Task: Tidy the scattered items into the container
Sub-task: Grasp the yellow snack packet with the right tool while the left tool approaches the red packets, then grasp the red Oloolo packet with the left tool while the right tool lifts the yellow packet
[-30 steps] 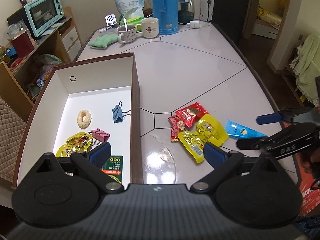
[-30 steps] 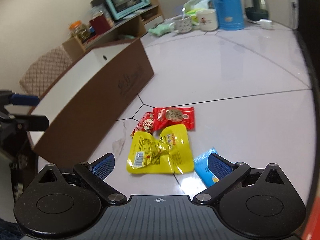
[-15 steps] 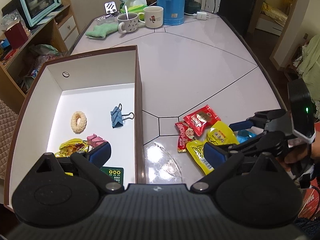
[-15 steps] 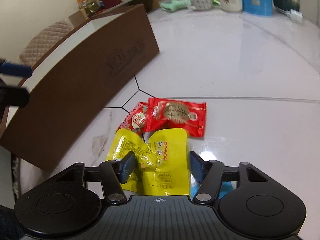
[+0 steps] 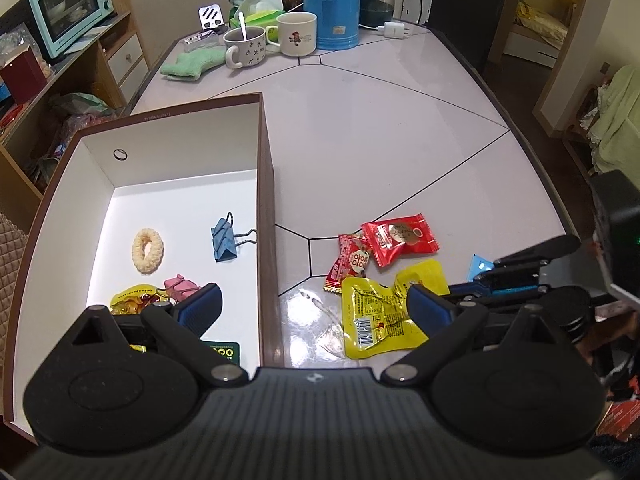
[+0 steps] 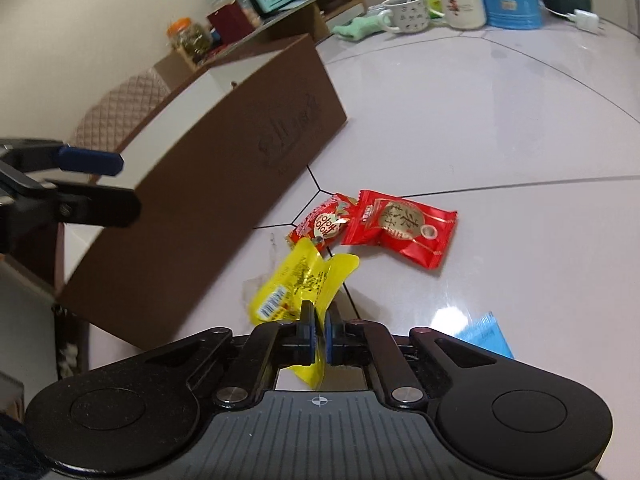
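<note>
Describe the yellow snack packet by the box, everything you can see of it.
The yellow snack packet is a glossy, crinkled plastic pouch printed with small text and a white barcode patch. The right gripper is shut on its near edge, which folds the film up between the blue pads. Its far end lies by the small red wrapper on the white table, close to the brown box and apart from it.

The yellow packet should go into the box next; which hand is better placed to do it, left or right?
Right. The right gripper is already shut on the yellow packet, near the box. The left gripper is open and holds nothing.
</note>
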Tool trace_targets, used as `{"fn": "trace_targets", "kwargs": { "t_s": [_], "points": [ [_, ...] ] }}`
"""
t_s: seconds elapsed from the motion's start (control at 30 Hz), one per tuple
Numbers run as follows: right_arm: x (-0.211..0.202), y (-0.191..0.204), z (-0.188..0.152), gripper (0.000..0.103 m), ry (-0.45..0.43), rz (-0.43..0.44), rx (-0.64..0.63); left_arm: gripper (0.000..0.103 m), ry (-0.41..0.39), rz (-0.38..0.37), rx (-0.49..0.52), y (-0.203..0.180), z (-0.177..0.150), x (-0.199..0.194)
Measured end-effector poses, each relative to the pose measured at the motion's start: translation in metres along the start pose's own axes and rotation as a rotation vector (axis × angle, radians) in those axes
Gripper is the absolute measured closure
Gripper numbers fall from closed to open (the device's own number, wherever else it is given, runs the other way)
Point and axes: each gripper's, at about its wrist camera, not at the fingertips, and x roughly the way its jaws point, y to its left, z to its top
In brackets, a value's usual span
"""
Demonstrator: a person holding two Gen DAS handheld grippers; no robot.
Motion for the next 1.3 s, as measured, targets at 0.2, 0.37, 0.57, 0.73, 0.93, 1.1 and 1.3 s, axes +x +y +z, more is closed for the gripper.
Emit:
{"fn": "trace_targets", "kwargs": {
  "t_s": [0.2, 0.37, 0.57, 0.73, 0.93, 1.1, 1.3],
  "points": [
    [-0.044, -0.009, -0.004, 0.103, -0.070, -0.013, 0.091, 0.008, -0.026, -0.031, 0.057, -0.018, 0.004, -0.003],
    [-0.083, -0.023, -0.006, 0.103, -0.153, -0.043, 0.164, 0.011, -0.039, -0.057, 0.117, -0.042, 0.010, 0.009],
    [-0.109, -0.043, -0.003, 0.103, -0.229, -0.054, 0.253, 0.024, 0.015, -0.036, 0.162, -0.061, 0.014, 0.050],
    [-0.112, -0.060, 0.003, 0.103, -0.246, -0.044, 0.301, 0.026, 0.091, 0.008, 0.205, -0.069, 0.016, 0.089],
    [-0.111, -0.080, 0.008, 0.103, -0.252, -0.024, 0.348, 0.033, 0.185, 0.034, 0.253, -0.071, 0.021, 0.128],
    [-0.112, -0.093, 0.008, 0.103, -0.265, -0.025, 0.377, 0.035, 0.248, 0.036, 0.260, -0.068, 0.030, 0.155],
    [-0.116, -0.101, 0.005, 0.103, -0.275, -0.028, 0.406, 0.050, 0.282, -0.013, 0.223, -0.064, 0.035, 0.164]
  ]
}}
